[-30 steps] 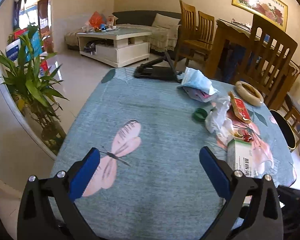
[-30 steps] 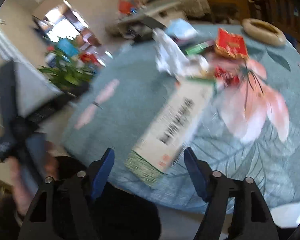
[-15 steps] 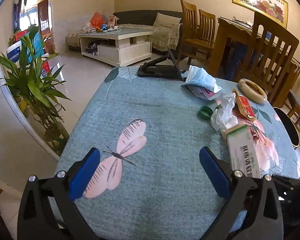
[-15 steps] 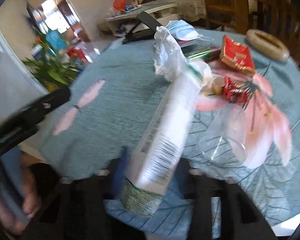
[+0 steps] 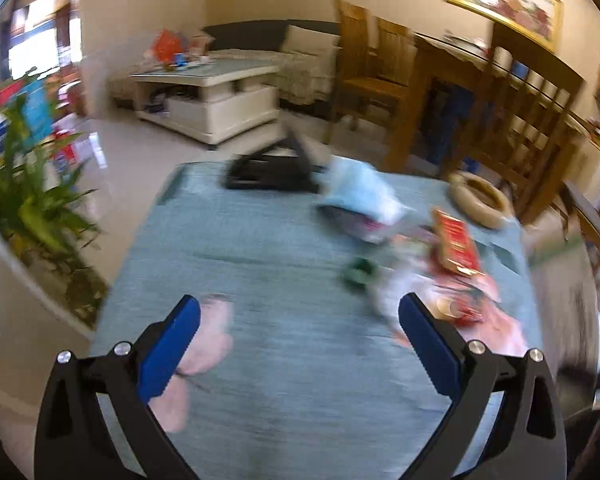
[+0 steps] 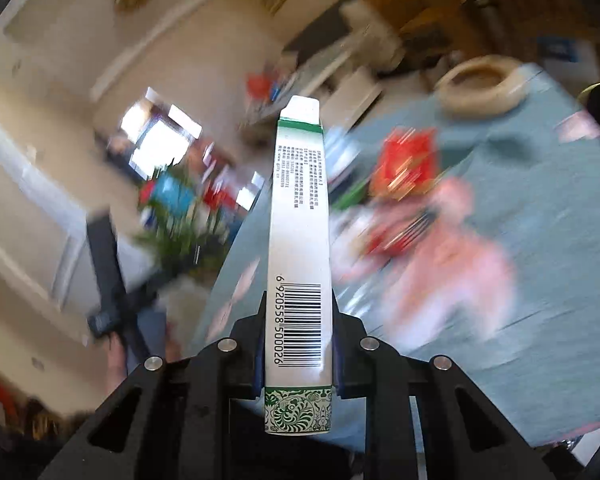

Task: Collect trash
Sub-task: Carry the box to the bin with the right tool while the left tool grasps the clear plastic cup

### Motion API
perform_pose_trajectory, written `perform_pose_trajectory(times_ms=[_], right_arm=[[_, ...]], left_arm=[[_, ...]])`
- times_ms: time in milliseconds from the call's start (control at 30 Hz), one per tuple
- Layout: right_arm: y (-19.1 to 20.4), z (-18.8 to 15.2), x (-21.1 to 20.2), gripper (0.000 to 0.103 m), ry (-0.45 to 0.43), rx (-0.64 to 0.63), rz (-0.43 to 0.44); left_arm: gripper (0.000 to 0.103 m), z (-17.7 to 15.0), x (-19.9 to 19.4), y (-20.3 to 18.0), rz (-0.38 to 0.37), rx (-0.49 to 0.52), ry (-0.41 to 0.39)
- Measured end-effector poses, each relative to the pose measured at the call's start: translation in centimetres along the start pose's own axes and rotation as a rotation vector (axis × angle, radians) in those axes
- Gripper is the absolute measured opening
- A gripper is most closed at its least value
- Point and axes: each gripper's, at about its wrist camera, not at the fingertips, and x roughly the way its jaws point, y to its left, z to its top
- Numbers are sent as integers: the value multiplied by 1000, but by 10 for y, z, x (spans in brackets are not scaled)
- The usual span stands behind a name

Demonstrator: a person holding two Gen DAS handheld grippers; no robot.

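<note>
Over the near left of the table (image 5: 284,360), the left gripper (image 5: 299,320) hangs with its jaws wide apart, nothing between them. Further right lie a green cap (image 5: 358,272), a blue face mask (image 5: 360,194), a red packet (image 5: 456,246) and a pale ring (image 5: 480,200). At far right, the right gripper (image 6: 299,354) is closing its jaws onto a white-and-green carton (image 6: 299,240), clear of the table, pointing away.
</note>
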Motion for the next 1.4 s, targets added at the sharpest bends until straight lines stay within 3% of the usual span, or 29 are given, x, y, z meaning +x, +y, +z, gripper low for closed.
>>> perform_pose_trajectory(times_ms=[133,267,400,500,533,567,633,700,833,967,1133,1200,1300,1400], right_arm=[[-45,15,-37,24,-108,49,-70],[-77,9,-46,24,-138,93,-86],[-100,1,-45,24,-134,123,-64],[-104,2,-51,24,-143,134,-45],[-104,2,-53,24,-149,130,-43],[-107,5,-59,24,-154,126,-42],[-107,7,-62,24,-164,120,-42],[-106,8,-68,24,-180,113,-53],[-112,11,-87,24,-212,103,-105],[-129,42,-125,24,-273,113,-213],[-138,111,-171,24,-390,53,-428],[-144,131,-174,24,-428,11,-555],[-179,139,-153,24,-392,29,-679],[-228,139,-128,24,-278,121,-714]], left_arm=[[100,-20,12,-71,-88,136,70],[100,-40,35,-121,-54,239,132],[100,-54,57,-138,-13,264,177],[99,-59,63,-140,-60,260,194],[91,-61,63,-142,-70,265,190],[72,-64,63,-144,-68,267,188],[49,-66,64,-140,-64,235,196],[49,-62,61,-132,-76,168,182],[49,-51,42,-139,-55,189,102],[49,-40,25,-167,-67,269,31],[49,-23,25,-223,-169,340,21],[50,-16,24,-252,-187,386,-10],[50,-7,26,-291,-224,427,-28],[50,-3,30,-316,-243,451,-36]])
